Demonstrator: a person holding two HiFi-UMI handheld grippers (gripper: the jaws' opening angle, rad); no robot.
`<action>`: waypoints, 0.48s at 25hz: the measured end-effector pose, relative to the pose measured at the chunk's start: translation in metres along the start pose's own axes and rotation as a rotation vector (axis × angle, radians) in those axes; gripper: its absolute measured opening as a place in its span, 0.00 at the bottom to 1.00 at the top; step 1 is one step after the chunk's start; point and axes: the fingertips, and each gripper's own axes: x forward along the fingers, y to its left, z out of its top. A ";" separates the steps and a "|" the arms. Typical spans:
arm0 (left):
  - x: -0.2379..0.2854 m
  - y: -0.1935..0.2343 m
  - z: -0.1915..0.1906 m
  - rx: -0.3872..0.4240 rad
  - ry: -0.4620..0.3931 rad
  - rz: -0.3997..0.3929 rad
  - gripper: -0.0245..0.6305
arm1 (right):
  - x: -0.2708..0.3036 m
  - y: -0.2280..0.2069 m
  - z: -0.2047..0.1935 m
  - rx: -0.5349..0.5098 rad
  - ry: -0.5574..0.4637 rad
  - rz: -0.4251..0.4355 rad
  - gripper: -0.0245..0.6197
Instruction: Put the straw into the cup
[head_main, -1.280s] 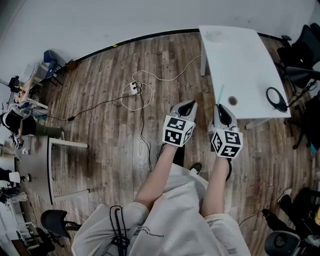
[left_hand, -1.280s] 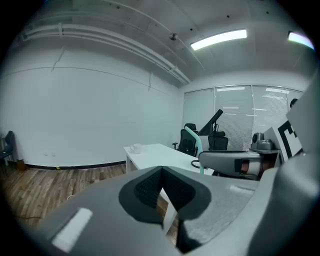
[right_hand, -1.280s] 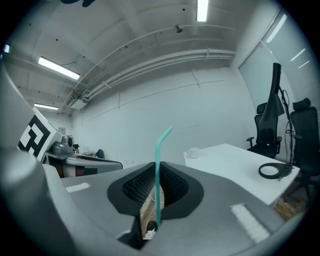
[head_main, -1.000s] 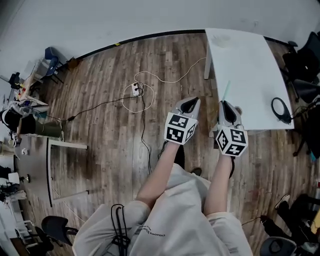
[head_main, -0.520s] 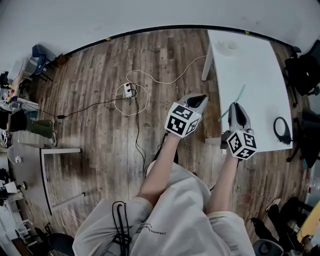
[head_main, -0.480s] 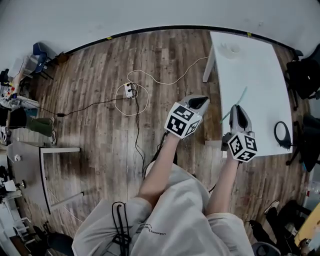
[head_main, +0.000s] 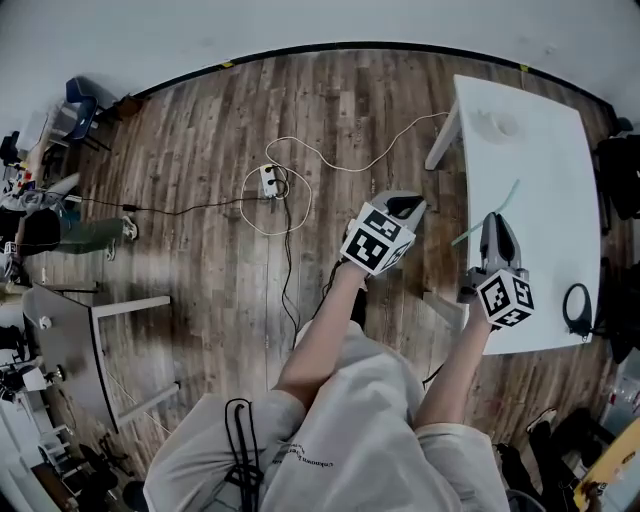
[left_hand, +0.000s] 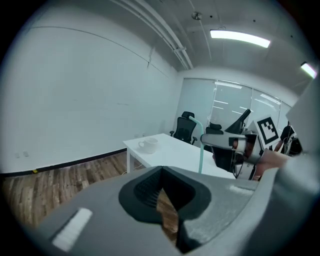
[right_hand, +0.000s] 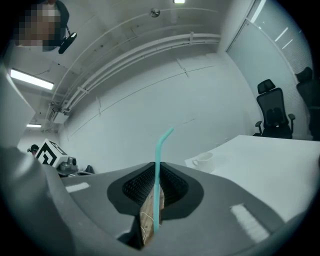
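Quick headcount: two grippers, the left gripper (head_main: 405, 205) and the right gripper (head_main: 495, 222). One teal straw (head_main: 487, 213). One white cup (head_main: 497, 124), far end of the one white table (head_main: 545, 170) on the right. One power strip (head_main: 270, 180) on the floor, one white cable (head_main: 380, 152) looping off it. One grey table (head_main: 60, 330) near left. Black office chairs (left_hand: 186, 127): at least two, can't tell beyond that.
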 end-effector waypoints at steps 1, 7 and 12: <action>0.003 0.010 0.001 0.006 0.015 0.000 0.04 | 0.009 0.003 0.003 0.004 0.000 0.003 0.12; 0.018 0.063 0.022 -0.016 0.005 -0.020 0.04 | 0.057 0.013 0.011 -0.030 0.011 -0.027 0.12; 0.020 0.099 0.038 -0.036 -0.032 -0.010 0.04 | 0.094 0.020 0.017 -0.117 0.042 -0.036 0.13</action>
